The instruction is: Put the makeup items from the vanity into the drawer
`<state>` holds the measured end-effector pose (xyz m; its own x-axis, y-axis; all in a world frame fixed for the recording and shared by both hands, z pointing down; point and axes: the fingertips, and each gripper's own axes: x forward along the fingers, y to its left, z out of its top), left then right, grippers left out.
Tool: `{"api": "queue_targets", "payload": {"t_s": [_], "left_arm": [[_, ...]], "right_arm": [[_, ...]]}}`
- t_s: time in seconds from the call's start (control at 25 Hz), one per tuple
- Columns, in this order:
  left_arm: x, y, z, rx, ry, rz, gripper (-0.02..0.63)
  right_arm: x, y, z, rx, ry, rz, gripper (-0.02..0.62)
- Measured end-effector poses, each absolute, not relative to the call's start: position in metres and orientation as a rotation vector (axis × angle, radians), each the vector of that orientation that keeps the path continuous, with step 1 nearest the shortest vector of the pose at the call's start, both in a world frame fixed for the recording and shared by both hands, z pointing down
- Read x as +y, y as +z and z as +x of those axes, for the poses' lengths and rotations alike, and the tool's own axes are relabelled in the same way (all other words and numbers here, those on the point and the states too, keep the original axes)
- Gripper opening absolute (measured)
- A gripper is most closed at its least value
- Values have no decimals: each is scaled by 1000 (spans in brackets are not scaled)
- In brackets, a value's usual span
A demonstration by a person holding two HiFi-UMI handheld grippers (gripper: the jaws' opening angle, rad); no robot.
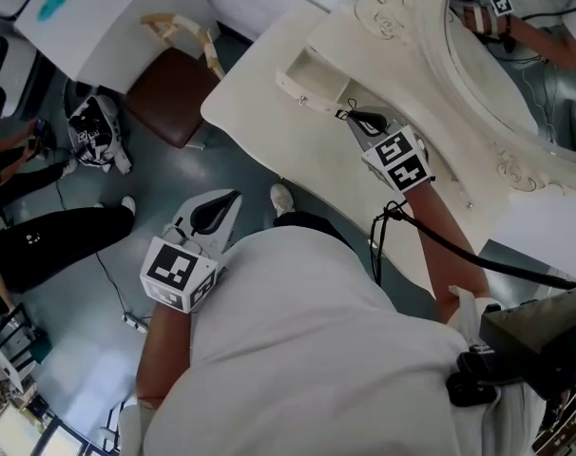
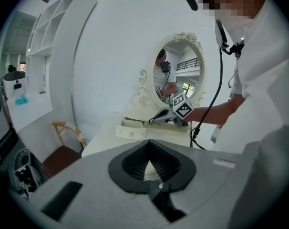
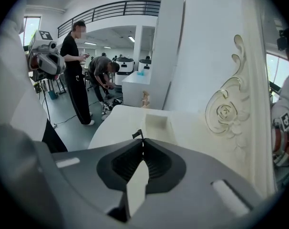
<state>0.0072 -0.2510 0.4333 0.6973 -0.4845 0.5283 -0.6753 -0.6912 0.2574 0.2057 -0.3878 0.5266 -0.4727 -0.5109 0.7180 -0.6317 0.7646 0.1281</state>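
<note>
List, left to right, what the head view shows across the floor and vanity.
black-and-white bag → brown chair seat → open drawer → right gripper → mirror

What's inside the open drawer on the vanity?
The drawer shows a bare pale floor in the head view: no makeup item. Any part tucked under the mirror base is covered. The right gripper, shut on a small black thing, sits just outside it.
</note>
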Motion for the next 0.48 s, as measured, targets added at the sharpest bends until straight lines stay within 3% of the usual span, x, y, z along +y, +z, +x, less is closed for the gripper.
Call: {"api": "queue_targets", "payload": {"t_s": [0.48], "left_arm": [[-261, 435, -21, -1035, 575, 2386, 3]], "right_arm": [[-471, 552, 157, -2189, 190, 756, 15]]}}
